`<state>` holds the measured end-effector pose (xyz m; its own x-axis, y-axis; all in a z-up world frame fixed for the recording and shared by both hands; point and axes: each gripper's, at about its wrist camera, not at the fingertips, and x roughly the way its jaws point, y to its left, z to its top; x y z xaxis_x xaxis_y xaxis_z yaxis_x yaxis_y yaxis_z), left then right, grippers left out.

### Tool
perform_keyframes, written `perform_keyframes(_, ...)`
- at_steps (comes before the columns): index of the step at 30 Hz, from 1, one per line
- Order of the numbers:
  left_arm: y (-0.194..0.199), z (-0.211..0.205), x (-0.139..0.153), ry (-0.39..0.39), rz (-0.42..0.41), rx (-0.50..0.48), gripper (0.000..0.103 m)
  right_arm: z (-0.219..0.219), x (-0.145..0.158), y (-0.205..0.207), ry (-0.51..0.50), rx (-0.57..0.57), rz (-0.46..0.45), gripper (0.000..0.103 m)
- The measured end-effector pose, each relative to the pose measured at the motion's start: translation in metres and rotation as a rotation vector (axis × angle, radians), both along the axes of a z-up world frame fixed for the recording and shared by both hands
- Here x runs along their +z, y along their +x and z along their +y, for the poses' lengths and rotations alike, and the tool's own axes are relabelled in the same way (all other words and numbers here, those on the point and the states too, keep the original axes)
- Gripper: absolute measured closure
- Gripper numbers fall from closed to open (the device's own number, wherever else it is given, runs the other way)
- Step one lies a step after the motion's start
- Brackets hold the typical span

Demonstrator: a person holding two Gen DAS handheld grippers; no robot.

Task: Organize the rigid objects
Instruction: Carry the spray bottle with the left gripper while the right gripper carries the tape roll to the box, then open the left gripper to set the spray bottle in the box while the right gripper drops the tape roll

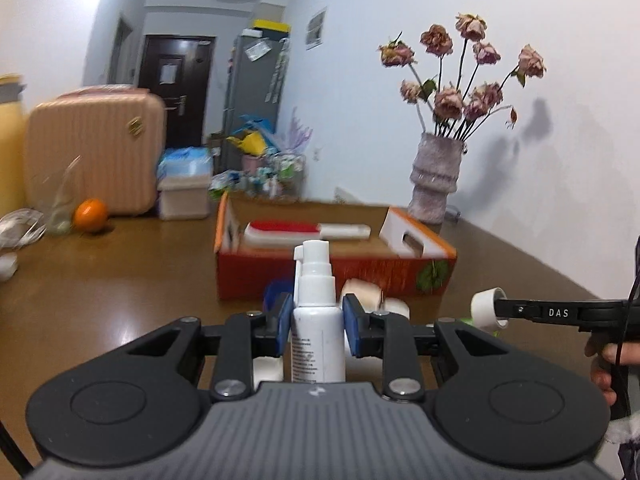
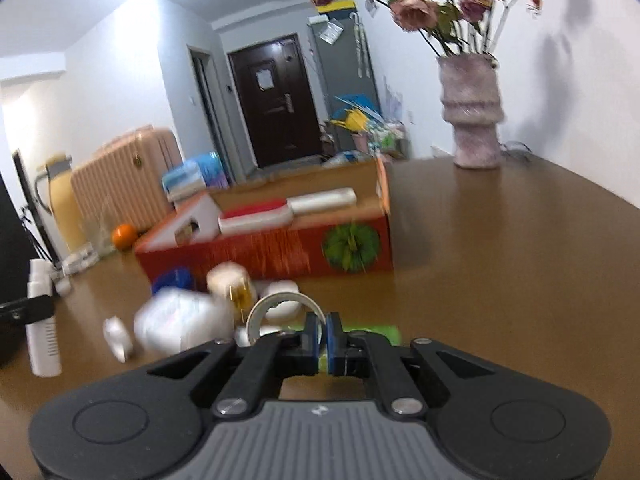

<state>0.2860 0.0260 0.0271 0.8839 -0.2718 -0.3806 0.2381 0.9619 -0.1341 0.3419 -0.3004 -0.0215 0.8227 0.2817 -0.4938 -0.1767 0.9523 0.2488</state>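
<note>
We are holding a white spray bottle (image 1: 318, 312) upright in the left gripper (image 1: 316, 322), its blue pads squeezing both sides. The right gripper (image 2: 323, 334) is pinched almost shut on the rim of a white tape roll (image 2: 280, 312).

We are carrying both toward the orange box (image 1: 336, 276), which is sitting just past the small things on the brown table (image 1: 120, 280). A red and white brush (image 1: 304, 230) is already lying inside.

We think we should be lifting over the near wall, keeping the bottle straight, and letting go low.

We are reading "DAS" on the other gripper. The bottle's small print is too blurry.
</note>
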Motion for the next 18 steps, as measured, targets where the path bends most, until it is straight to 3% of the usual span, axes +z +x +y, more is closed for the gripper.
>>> perform_keyframes(4, 0.077, 0.004, 0.024, 0.011, 0.022, -0.05, 0.075, 0.005, 0.031, 0.054, -0.015, 0.047, -0.049, 0.099)
perform_keyframes(8, 0.165, 0.008, 0.025, 0.014, 0.142, -0.065, 0.075, 0.013, 0.05, 0.125, -0.107, 0.057, -0.049, 0.099)
perform_keyframes(13, 0.236, 0.013, 0.006, 0.026, 0.282, -0.072, 0.075, 0.02, 0.041, 0.209, -0.154, 0.079, 0.061, 0.099)
perform_keyframes(15, 0.257, 0.012, -0.003, 0.062, 0.325, -0.077, 0.075, 0.03, 0.034, 0.238, -0.22, 0.088, 0.093, 0.099)
perform_keyframes(18, 0.278, 0.011, -0.018, 0.114, 0.373, -0.066, 0.075, 0.038, 0.018, 0.274, -0.239, 0.1, 0.16, 0.099)
